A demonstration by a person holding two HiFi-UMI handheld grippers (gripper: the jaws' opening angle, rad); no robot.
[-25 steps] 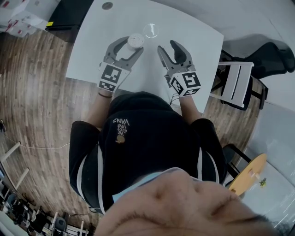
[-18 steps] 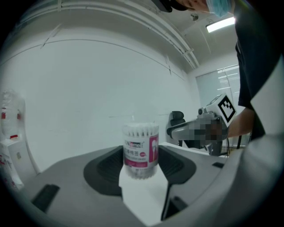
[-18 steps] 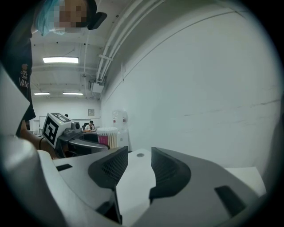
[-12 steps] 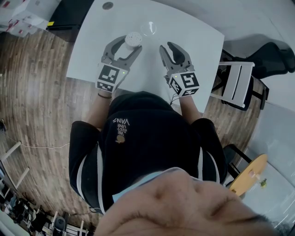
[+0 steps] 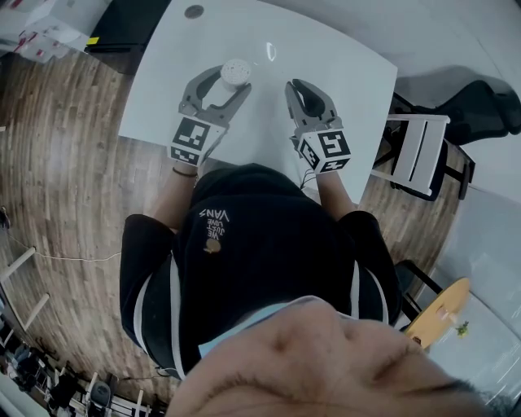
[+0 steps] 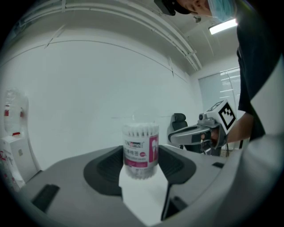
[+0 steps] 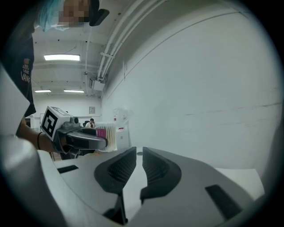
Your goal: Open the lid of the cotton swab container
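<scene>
The cotton swab container (image 5: 234,72), a clear tub with a pink label (image 6: 141,150), stands on the white table (image 5: 342,49) with its swab tips showing at the top. My left gripper (image 5: 229,81) is shut on it, one pad against each side. A clear round lid (image 5: 269,51) lies on the table just beyond, apart from the tub. My right gripper (image 5: 302,91) hovers to the right of the tub. Its jaws have just been closing and stand at a thin slit (image 7: 138,170) with nothing between them. The right gripper view shows the left gripper (image 7: 77,138) holding the tub (image 7: 108,136).
A small dark hole (image 5: 194,11) marks the table's far side. A white folding chair (image 5: 417,151) and a black office chair (image 5: 480,106) stand to the right on the wooden floor (image 5: 57,163). Boxes (image 5: 37,37) lie at the far left.
The right gripper's jaws have closed from wide open to nearly together, empty. The left gripper still holds the tub in about the same place.
</scene>
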